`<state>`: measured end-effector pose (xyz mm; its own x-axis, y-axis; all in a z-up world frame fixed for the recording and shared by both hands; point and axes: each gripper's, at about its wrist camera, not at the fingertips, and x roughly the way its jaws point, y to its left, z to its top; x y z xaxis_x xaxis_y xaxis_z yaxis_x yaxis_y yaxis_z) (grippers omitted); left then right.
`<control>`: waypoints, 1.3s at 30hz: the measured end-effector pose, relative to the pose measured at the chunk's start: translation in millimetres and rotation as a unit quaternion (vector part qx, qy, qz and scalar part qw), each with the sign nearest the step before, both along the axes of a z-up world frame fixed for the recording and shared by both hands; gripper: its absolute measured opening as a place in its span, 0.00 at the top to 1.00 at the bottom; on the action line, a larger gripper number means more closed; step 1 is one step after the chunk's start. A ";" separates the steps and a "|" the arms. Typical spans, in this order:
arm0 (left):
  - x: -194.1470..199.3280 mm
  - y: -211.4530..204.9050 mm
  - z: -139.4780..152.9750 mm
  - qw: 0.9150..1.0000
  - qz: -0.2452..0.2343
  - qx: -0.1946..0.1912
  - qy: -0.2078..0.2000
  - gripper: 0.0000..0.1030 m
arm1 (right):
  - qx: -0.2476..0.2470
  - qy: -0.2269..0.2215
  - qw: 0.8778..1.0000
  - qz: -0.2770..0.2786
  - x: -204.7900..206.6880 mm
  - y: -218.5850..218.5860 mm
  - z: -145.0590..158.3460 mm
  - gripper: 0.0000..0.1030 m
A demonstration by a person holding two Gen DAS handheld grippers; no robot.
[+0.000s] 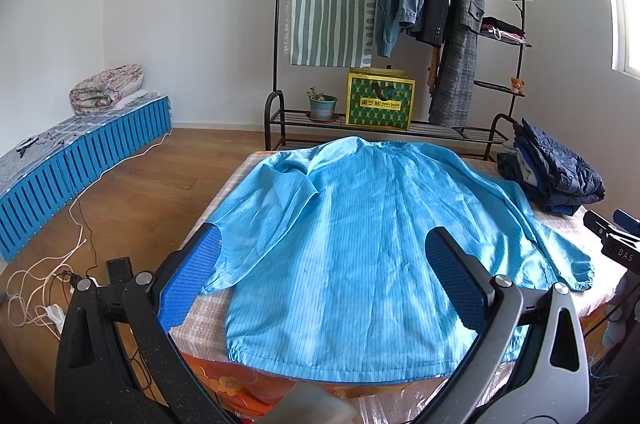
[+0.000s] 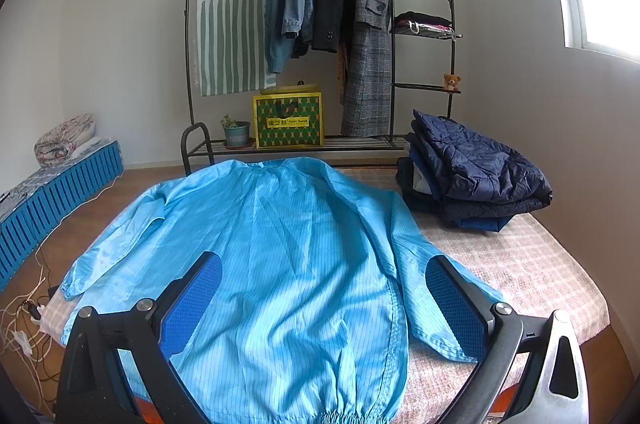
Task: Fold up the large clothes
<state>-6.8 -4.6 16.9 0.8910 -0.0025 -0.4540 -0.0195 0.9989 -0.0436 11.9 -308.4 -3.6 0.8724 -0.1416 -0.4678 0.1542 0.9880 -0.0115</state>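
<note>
Garment: a large light-blue pinstriped smock of thin shiny fabric [image 1: 360, 232] lies spread flat, back up, across the middle of the frame, collar toward the far edge and elastic hem at the near edge.
Surface: a counter covered in pale pink checked cloth [image 2: 532, 276]; an orange floral layer shows under it at the bottom of the left wrist view.
Sleeves: both are unfolded. The left-of-frame sleeve runs down to the counter's left edge and its cuff appears to hang just over it; the right-of-frame sleeve lies angled out on the checked cloth.
Left tool [image 1: 322, 264]: jaws spread wide, blue pads empty, hovering above the lower body of the smock.
Right tool [image 2: 324, 288]: likewise spread wide and holding nothing, above the smock's right-of-frame half, near its sleeve.
Neighbouring stack: a pile of folded dark navy quilted clothing [image 2: 476, 172] sits at the upper right of the counter, just beside the smock's shoulder.
Stage, judged: no fold made yet; a first grasp is pending.
Risk 1: the slick fabric may slip from the pads, or both layers may be pinched together, producing a crooked fold.
Risk 2: the overhanging cuff could drag the smock off the counter when lifted.
Risk 3: a sleeve swung inward carelessly may snag the navy pile.
</note>
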 end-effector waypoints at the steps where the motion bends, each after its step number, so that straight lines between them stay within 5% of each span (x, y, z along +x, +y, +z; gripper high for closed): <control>1: -0.4 -0.1 -0.4 1.000 0.000 0.000 -0.001 0.00 | 0.000 0.000 1.000 0.001 -0.5 0.4 0.2 0.00; 39: -4.6 2.0 -2.8 1.000 -0.001 -0.001 -0.005 0.00 | -0.002 -0.001 1.000 0.002 0.3 2.3 0.8 0.00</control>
